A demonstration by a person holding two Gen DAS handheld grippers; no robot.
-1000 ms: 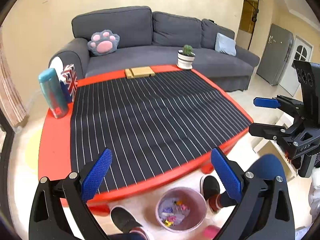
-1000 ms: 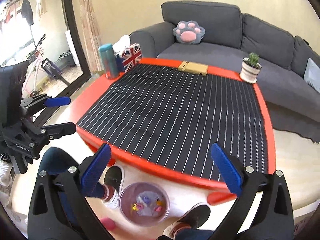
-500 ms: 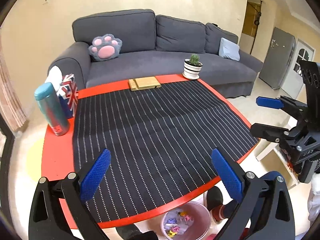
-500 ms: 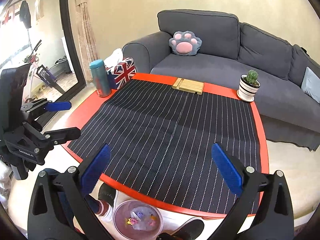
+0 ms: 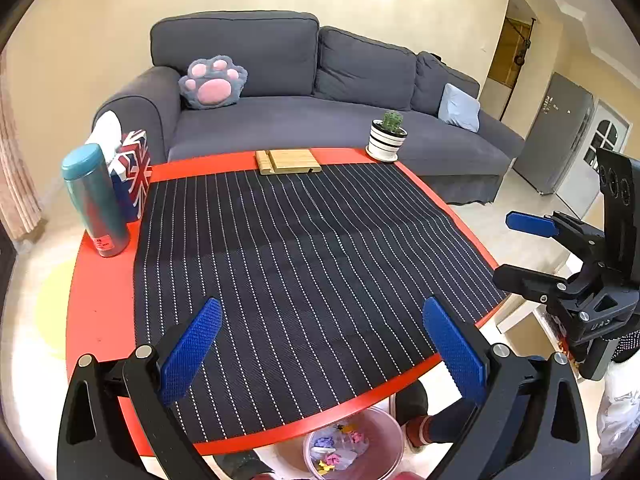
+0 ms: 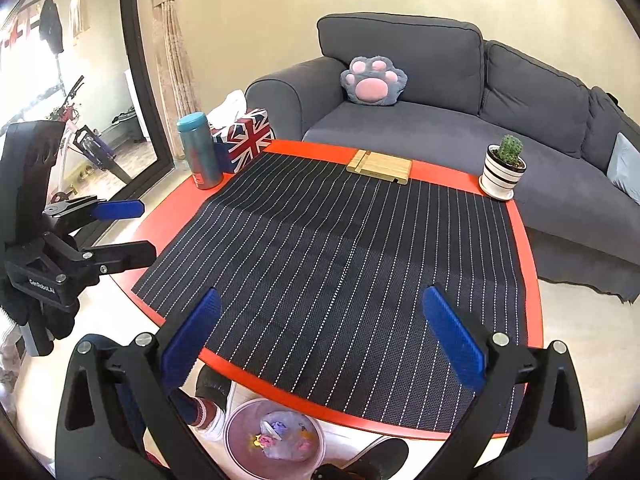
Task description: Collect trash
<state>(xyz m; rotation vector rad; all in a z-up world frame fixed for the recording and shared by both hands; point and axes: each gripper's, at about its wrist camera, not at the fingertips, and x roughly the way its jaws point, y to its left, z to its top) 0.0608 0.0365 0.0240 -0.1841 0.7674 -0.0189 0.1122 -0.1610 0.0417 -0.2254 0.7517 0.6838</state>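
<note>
- Living room, grey sofa [image 5: 320,120] along the far wall; round red tabletop [image 5: 100,300] in the foreground, covered by a dark pinstriped mat [image 5: 300,260].
- Nearest item, 6 o'clock in both wrist views: translucent pink bin [image 5: 352,446] on the floor, tucked partly under the near rim of the tabletop, between the person's shoes. It holds crumpled coloured scraps [image 6: 276,436], the only trash in sight.
- Left gripper [image 5: 320,354]: jaws wide apart, nothing between them, held above the near edge of the mat. Bin lies below and just behind the fingertips.
- Right gripper [image 6: 320,354]: jaws likewise wide apart and empty, held over the near rim. It shows at 3 o'clock in the left view; the left unit shows at 9 o'clock in the right view.
- Mat surface, 12 o'clock from both grippers: no loose trash visible anywhere on it.
- Far rim, 12 o'clock: wooden stand [image 5: 288,161], lying flat.
- Far rim, 1 o'clock: cactus in a striped pot [image 5: 387,140].
- Left rim, 10 o'clock: teal flask [image 5: 96,200], upright, touching or just beside a Union Jack tissue box [image 5: 134,172].
- Judgement: collection appears finished, or nearly so. Neither gripper has a target ahead, and neither is clearly nearer the bin. Any further move turns on the bin lying downward at 6 o'clock, not forward.
</note>
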